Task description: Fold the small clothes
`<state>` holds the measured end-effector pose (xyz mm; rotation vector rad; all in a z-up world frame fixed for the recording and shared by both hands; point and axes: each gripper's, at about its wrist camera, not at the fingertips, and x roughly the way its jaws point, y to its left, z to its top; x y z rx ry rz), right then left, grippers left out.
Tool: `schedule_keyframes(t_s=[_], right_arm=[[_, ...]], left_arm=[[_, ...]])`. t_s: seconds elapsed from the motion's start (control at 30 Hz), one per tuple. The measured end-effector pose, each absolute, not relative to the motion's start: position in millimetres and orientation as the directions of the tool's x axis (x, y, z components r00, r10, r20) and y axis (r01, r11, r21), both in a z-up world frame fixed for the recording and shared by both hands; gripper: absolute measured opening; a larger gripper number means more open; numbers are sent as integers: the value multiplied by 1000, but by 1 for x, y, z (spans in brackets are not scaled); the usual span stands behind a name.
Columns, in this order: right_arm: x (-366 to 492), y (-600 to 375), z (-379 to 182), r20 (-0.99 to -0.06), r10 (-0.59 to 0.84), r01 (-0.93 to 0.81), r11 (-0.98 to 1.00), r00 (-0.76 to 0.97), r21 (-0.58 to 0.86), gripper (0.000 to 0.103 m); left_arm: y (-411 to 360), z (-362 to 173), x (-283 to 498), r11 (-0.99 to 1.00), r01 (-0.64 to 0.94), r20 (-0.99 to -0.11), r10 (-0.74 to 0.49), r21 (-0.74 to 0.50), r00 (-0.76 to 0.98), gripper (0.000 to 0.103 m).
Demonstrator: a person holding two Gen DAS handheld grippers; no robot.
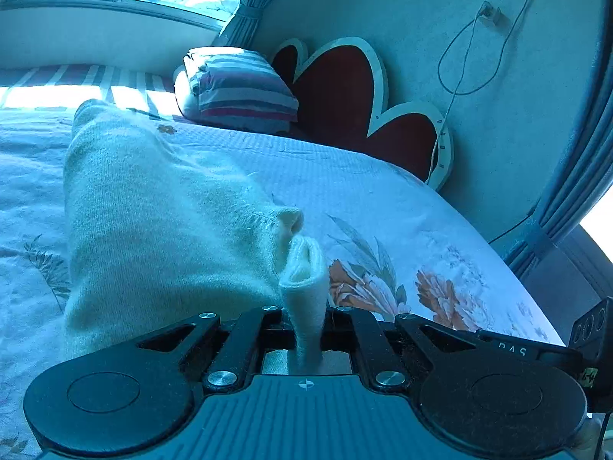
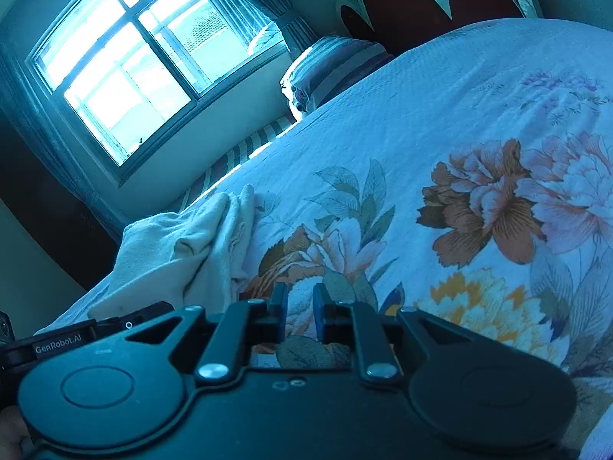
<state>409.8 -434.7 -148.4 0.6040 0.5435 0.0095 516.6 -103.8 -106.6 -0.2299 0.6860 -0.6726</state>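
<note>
One bed (image 1: 383,191) is seen, flowered cover. One cream sweater (image 1: 153,211) is spread on it, long axis running away from the left claw (image 1: 306,326), which is clamped on its cuff. Right claw (image 2: 300,303) is held slightly apart, w/ nothing gripped; the sweater lies to its left, nearer the left hand.

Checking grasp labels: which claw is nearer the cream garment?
Left. The left claw is shut on a fold of the garment; the right claw is open over the bedspread, beside it.
</note>
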Motion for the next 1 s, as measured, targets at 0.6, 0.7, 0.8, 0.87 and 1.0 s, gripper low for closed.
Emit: schedule_keyframes(t_s=[0.6,0.7,0.8,0.87,1.0], right_arm=[[429,-415,-131,-440,254,53,817,862,574,25],[432,-410,-127,-427,281,26,811,860,585,26],[439,-405,-126,-415,314,-6,803,854,596,26],[449,-402,-125,-408,337,-27,797,849,603,27],[481,-393,-123,-406,373,-79,810,834,582,38]], left_arm=[[-92,-106,476,742,561,-546,-660,-367,515,57],[-54,-103,474,783,472,-501,-622,-405,601,57],[-19,-108,500,829,331,-500,-542,-452,676,56],[-6,-113,523,838,284,-513,-518,-467,684,56],[-3,-119,559,847,251,-531,-498,-469,686,56]])
